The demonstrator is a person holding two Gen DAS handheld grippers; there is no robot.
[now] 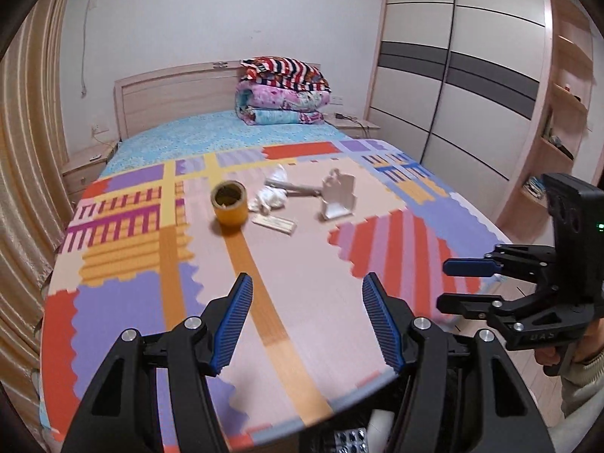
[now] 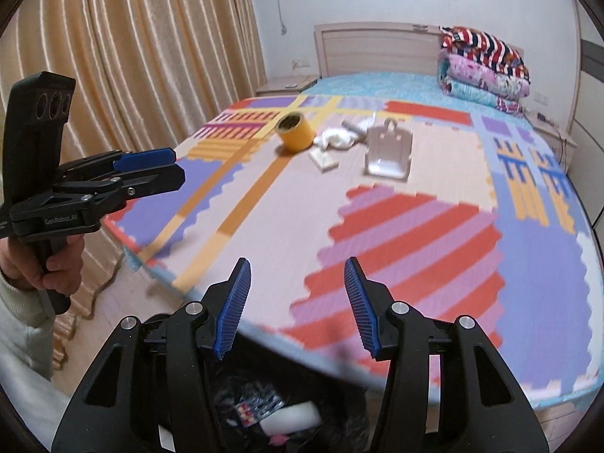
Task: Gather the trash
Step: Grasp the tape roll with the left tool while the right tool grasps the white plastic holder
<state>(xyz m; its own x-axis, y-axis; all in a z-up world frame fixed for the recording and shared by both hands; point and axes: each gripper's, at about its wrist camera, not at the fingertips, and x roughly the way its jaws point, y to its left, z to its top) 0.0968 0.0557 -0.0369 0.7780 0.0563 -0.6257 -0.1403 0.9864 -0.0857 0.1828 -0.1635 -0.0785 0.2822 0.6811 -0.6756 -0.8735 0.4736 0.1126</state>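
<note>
tape roll [image 1: 229,202] upright, axis vertical | crumpled tissue [image 1: 268,197] just beside

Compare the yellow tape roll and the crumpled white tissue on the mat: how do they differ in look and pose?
The yellow tape roll is a firm cylinder; the crumpled white tissue is a soft, shapeless wad.
The tape roll stands upright on one flat end with its hollow core facing up; the tissue lies slumped and low.
The tape roll stands alone; the tissue lies against other small scraps.
Both rest on the colourful mat, far from either gripper.
</note>
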